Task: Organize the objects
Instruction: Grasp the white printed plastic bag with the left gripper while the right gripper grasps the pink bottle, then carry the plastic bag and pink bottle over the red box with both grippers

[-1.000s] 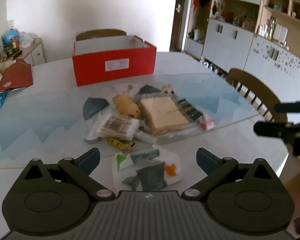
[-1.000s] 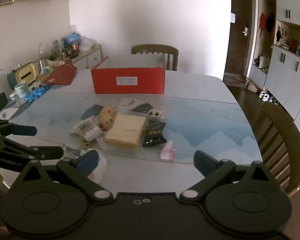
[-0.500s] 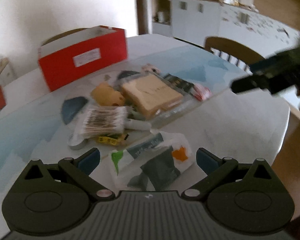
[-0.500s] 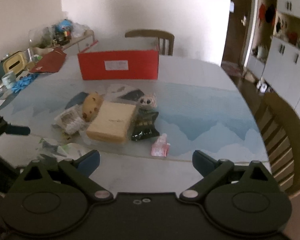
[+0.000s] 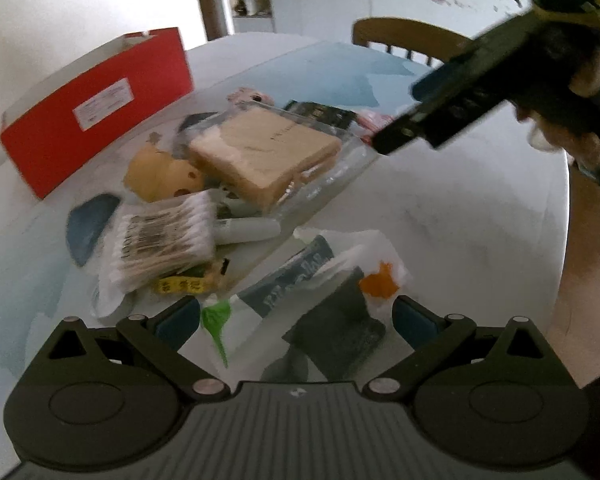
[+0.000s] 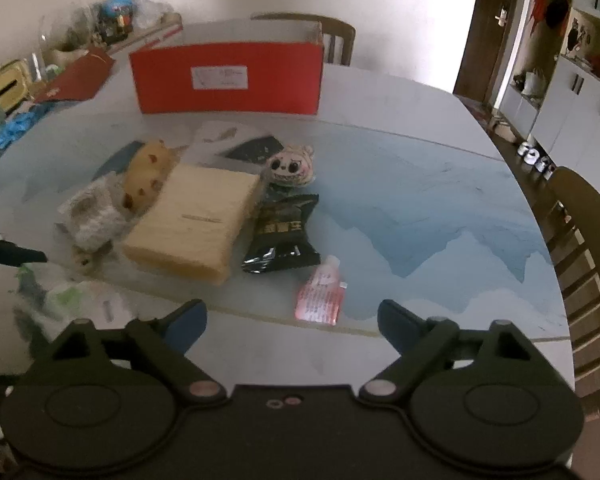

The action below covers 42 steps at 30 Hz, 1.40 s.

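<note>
A pile of small items lies on the table before an open red box (image 5: 100,100) (image 6: 228,76). It holds a tan bread pack (image 5: 264,152) (image 6: 196,220), a yellow plush (image 5: 160,172), a cotton swab pack (image 5: 160,236), a black snack bag (image 6: 284,232), a pink sachet (image 6: 320,296) and a plush face (image 6: 292,168). My left gripper (image 5: 296,320) is open, just above a white printed bag (image 5: 324,280). My right gripper (image 6: 292,320) is open and empty, close to the pink sachet; it also shows in the left wrist view (image 5: 460,92).
A wooden chair (image 6: 580,248) stands at the table's right side and another (image 6: 324,32) behind the box. Clutter and a red envelope (image 6: 76,76) sit at the far left. White cabinets (image 6: 580,92) line the right wall.
Both grippers have moved forward and down toward the pile. The left view has swung left, and the right gripper now reaches over the table in it.
</note>
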Each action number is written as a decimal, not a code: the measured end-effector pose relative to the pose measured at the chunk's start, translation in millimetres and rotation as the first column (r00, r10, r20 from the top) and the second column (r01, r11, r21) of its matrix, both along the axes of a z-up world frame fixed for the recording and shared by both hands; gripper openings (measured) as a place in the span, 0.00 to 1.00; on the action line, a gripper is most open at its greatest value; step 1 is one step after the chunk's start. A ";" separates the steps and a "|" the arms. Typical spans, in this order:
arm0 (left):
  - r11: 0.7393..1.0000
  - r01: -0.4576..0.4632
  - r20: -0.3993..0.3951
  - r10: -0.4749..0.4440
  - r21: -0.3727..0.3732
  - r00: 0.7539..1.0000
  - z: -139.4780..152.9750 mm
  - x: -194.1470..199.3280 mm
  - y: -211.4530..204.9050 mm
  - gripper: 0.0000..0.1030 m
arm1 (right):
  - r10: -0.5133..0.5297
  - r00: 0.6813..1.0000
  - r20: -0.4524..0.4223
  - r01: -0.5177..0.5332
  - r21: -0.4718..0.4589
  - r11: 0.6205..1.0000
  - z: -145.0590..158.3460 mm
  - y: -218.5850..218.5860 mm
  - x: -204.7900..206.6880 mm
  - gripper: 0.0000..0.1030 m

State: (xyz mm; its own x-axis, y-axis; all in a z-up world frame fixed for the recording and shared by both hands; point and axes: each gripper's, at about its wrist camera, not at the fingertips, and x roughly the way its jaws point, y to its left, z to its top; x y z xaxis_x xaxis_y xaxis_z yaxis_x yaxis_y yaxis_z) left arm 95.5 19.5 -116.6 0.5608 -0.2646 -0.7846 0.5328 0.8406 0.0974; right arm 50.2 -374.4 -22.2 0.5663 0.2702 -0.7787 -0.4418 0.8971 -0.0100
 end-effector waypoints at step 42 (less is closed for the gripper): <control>0.958 -0.170 -0.036 0.166 -0.230 0.985 53.2 -7.2 7.1 0.32 | -0.053 0.998 -0.022 0.055 0.080 0.995 19.4 -25.9 -26.5 0.27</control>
